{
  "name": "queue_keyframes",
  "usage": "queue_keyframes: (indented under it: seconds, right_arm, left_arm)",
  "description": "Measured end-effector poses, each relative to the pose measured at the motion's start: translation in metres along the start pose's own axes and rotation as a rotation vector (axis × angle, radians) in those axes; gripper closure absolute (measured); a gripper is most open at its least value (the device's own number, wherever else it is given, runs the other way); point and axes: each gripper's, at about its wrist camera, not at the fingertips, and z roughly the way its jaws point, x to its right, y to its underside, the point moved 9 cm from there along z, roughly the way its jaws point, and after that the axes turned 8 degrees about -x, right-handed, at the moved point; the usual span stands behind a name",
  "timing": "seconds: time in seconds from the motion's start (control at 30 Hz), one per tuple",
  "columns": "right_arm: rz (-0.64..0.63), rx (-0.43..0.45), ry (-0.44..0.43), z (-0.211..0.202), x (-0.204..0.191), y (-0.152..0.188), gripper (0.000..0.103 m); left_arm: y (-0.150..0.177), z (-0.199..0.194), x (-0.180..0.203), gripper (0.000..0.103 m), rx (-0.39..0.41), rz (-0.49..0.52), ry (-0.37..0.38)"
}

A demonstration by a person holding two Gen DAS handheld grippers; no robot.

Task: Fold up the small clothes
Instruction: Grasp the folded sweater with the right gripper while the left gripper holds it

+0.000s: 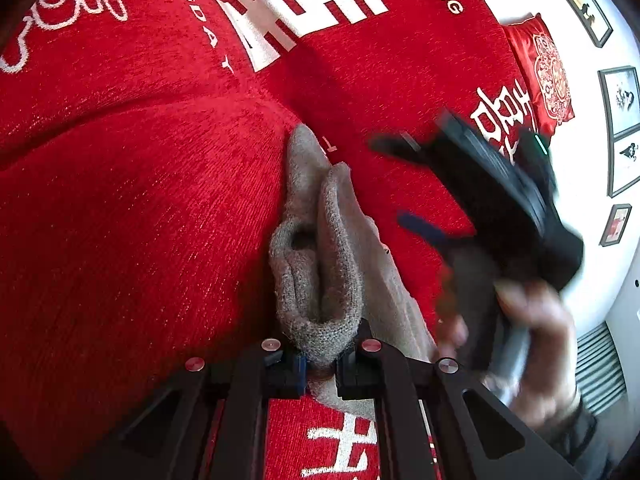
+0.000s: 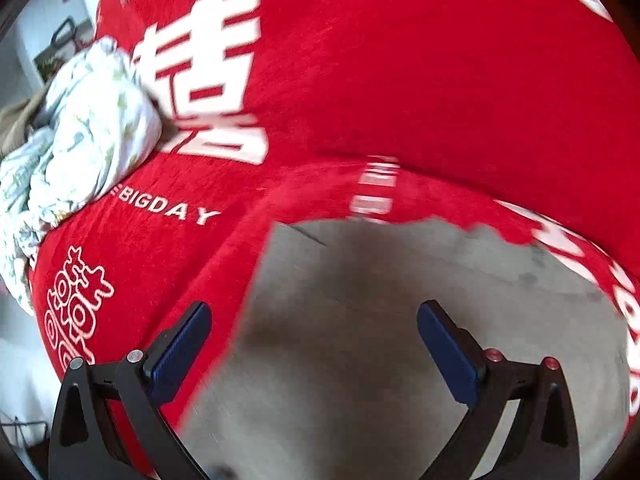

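In the left wrist view my left gripper (image 1: 320,372) is shut on a grey knitted garment (image 1: 320,276), bunched into folds and rising from the jaws over a red bedspread (image 1: 132,216). The right gripper (image 1: 404,184) appears there, blurred, open, to the right of the garment, held by a hand (image 1: 536,344). In the right wrist view my right gripper (image 2: 314,348) is open and empty above a flat grey cloth (image 2: 400,320) that lies on the red bedspread (image 2: 400,80); the frame is motion-blurred.
A crumpled white floral cloth (image 2: 80,140) lies at the bedspread's left side. A red embroidered pillow (image 1: 548,76) sits at the bed's far end. Framed pictures (image 1: 620,96) hang on the white wall. A radiator (image 1: 600,368) stands at the right.
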Motion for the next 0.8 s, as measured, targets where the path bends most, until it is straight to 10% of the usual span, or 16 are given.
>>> queue_keyframes:
  seconds: [0.2, 0.37, 0.5, 0.8]
  right_arm:
    - [-0.071, -0.224, 0.167, 0.078, -0.029, -0.008, 0.01]
    - [-0.105, -0.213, 0.259, 0.087, -0.031, -0.015, 0.019]
    - [-0.084, -0.2, 0.284, 0.075, -0.014, -0.018, 0.068]
    - [-0.12, -0.159, 0.257, 0.073, -0.009, -0.016, 0.065]
  left_arm:
    - [0.0, 0.003, 0.002, 0.093, -0.006, 0.016, -0.032]
    - [0.0, 0.004, 0.003, 0.093, -0.006, 0.032, -0.06]
    - [0.0, 0.005, 0.003, 0.093, -0.004, 0.046, -0.073]
    - [0.003, 0.008, 0.005, 0.093, 0.009, 0.124, -0.15]
